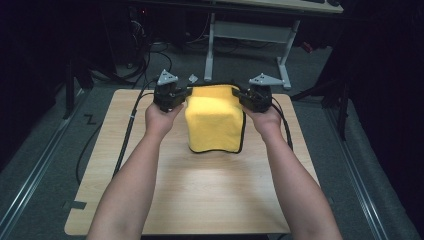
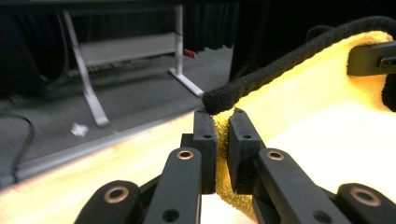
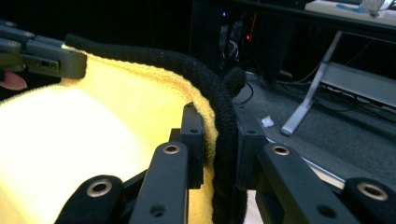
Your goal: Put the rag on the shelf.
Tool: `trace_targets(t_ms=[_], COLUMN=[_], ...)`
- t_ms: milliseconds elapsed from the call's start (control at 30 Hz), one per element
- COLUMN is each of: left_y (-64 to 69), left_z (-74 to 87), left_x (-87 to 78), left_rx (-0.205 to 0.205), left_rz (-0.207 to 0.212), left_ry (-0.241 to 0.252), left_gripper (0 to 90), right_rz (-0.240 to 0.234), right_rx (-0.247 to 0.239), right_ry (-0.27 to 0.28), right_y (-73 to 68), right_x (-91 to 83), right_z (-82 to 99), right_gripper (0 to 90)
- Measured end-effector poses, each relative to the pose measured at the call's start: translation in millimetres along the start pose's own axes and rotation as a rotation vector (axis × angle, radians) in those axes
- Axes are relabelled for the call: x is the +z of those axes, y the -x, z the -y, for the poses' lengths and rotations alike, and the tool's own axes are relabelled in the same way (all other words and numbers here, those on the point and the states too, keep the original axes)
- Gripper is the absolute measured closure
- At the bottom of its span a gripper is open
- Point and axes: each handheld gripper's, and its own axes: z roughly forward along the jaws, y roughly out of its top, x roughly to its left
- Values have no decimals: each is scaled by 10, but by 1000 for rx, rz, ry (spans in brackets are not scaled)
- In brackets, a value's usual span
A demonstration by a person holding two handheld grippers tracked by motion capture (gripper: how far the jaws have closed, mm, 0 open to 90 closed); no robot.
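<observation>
Cloth: a yellow towel (image 1: 214,120) with a black sewn edge is held up over the far half of the wooden table (image 1: 200,195), its top edge stretched between the two grippers and its lower part draped toward the person, the bottom hem lying on the tabletop.
Left gripper: the left gripper (image 2: 222,135) is clenched on the towel's top left corner; in the left gripper view the yellow fabric is squeezed between the two black jaws, with the black hem curling just above their tips.
Right gripper: the right gripper (image 3: 219,135) grasps the top right corner; in the right gripper view the thick black hem and a fold of yellow run down between its jaws, which press on it from both sides.
Hands: both forearms reach in from the near edge, each hand wrapped around its gripper at about the same height.
Background: a white-legged desk (image 1: 250,35) stands on the grey floor beyond the table.
Floor scrap: a small white scrap (image 2: 78,129) lies near the desk's foot.
</observation>
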Motion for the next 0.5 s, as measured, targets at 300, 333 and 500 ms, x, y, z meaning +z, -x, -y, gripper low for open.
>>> trace_targets(t_ms=[300, 333, 500], left_y=[16, 13, -4], left_z=[199, 209, 279], left_x=[61, 61, 82], left_rx=[-13, -18, -30], left_rz=[9, 10, 20], left_ry=[-32, -34, -57], left_gripper=[841, 841, 841], right_rz=[-14, -19, -30], right_rx=[-10, -3, -16], right_ry=[-55, -56, -74], right_y=[13, 18, 16], right_x=[24, 25, 34], right_z=[158, 161, 179], right_gripper=[783, 782, 781])
